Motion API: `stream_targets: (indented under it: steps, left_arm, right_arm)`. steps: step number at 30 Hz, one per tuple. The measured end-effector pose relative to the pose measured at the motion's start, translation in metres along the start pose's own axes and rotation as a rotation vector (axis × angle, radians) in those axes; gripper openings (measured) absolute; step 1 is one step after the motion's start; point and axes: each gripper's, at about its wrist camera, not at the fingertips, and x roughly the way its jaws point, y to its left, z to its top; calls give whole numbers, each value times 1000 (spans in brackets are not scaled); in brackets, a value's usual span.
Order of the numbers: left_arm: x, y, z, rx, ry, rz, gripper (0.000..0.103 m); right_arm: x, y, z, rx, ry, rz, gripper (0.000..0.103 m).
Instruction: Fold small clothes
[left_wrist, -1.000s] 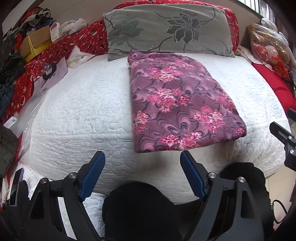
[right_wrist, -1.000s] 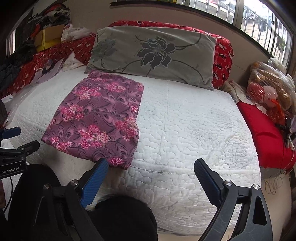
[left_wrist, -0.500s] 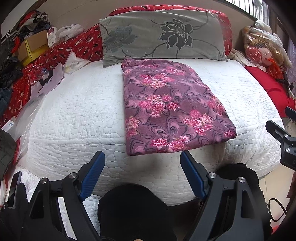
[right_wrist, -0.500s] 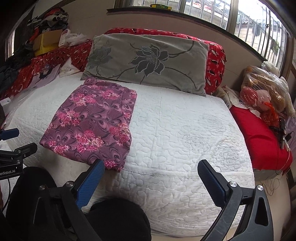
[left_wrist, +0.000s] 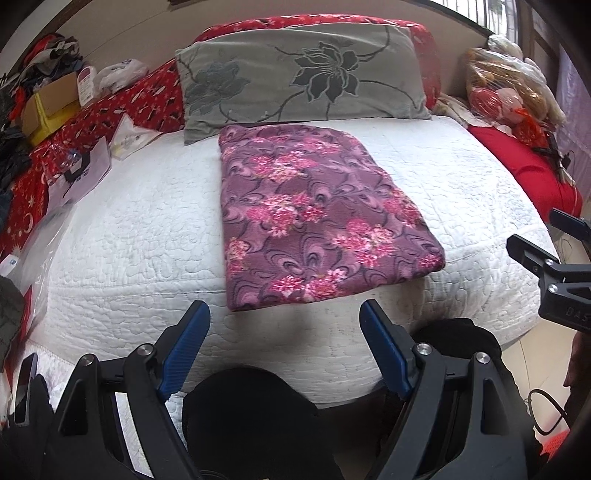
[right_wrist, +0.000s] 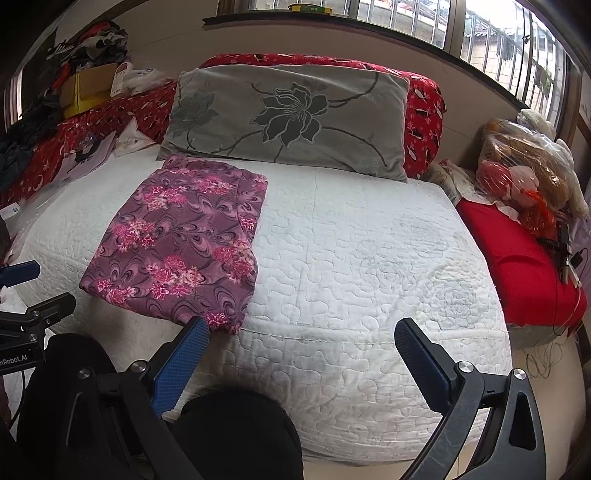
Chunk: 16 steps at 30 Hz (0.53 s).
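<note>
A purple garment with pink flowers lies folded flat in a rectangle on the white quilted bed, its far end at the grey pillow. It also shows in the right wrist view. My left gripper is open and empty, held off the bed's front edge just before the garment's near edge. My right gripper is open and empty, off the front edge to the garment's right. Each gripper shows at the edge of the other's view.
A grey flowered pillow and a red patterned cushion lie at the bed's head. Papers, a yellow box and piled clothes are at the left. A red cushion and bagged toys are at the right.
Both grippers have drawn back and upward from the bed, so the garment sits farther off in both views. The garment has not moved. Both stay open.
</note>
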Motion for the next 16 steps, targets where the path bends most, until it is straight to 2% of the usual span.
stream_targets:
  steps: [16]
  left_arm:
    - [0, -11, 1, 14, 0, -5, 84]
  right_arm:
    - [4, -2, -4, 17, 18, 8, 101]
